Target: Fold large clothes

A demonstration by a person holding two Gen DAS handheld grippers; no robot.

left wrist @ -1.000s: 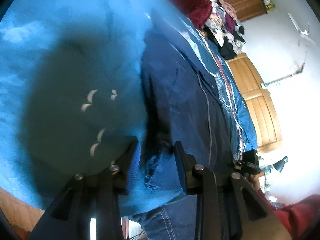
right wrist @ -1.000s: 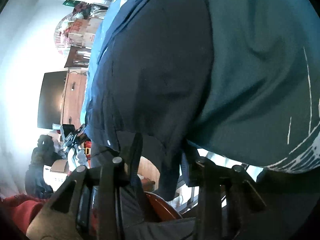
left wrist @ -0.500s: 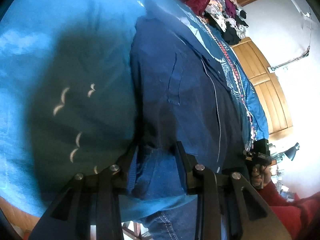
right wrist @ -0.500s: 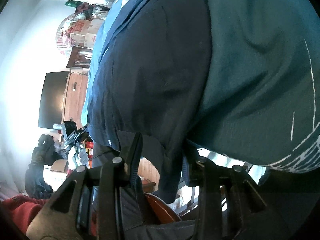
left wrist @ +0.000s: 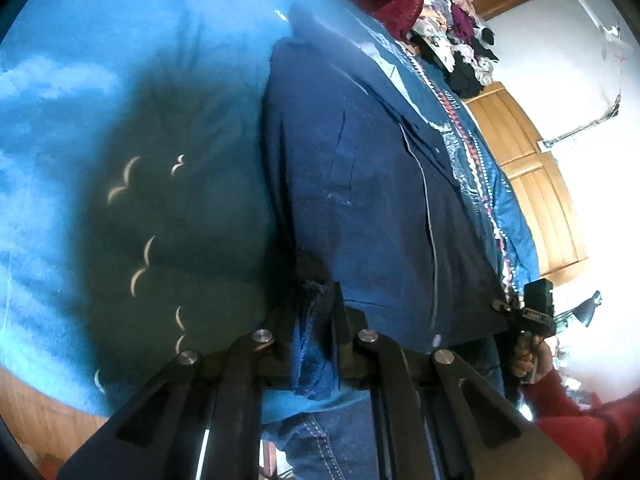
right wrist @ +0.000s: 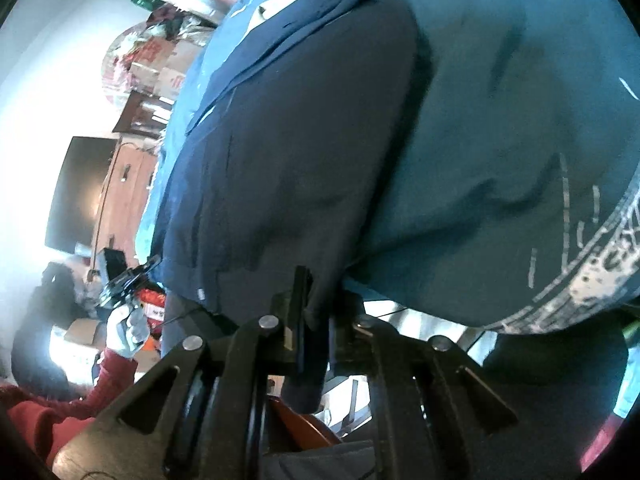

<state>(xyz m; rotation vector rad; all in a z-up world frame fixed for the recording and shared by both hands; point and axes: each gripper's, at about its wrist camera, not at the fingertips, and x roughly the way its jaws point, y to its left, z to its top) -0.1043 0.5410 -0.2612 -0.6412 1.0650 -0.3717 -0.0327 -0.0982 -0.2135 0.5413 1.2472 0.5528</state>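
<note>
A large dark navy shirt (left wrist: 372, 184) lies spread flat on a bed, its pale-edged front placket running down the right side. In the left wrist view my left gripper (left wrist: 314, 308) is shut on the shirt's near hem, a bunch of blue cloth pinched between its fingers. The same navy shirt (right wrist: 296, 160) fills the right wrist view, and my right gripper (right wrist: 318, 300) is shut on the other near corner, with cloth hanging down between its jaws. Each view shows the opposite gripper held by a hand in a red sleeve.
A blue bedspread (left wrist: 120, 60) with white bird marks covers the bed; its patterned border (right wrist: 592, 280) hangs at the near edge. A clothes pile (left wrist: 448, 32) sits at the far end. Wooden wardrobe doors (left wrist: 536, 184), a dark screen (right wrist: 80, 192) and boxes stand around.
Both grippers went from open, straddling the hem, to shut on the cloth. The left one also slid forward onto the shirt's edge.
</note>
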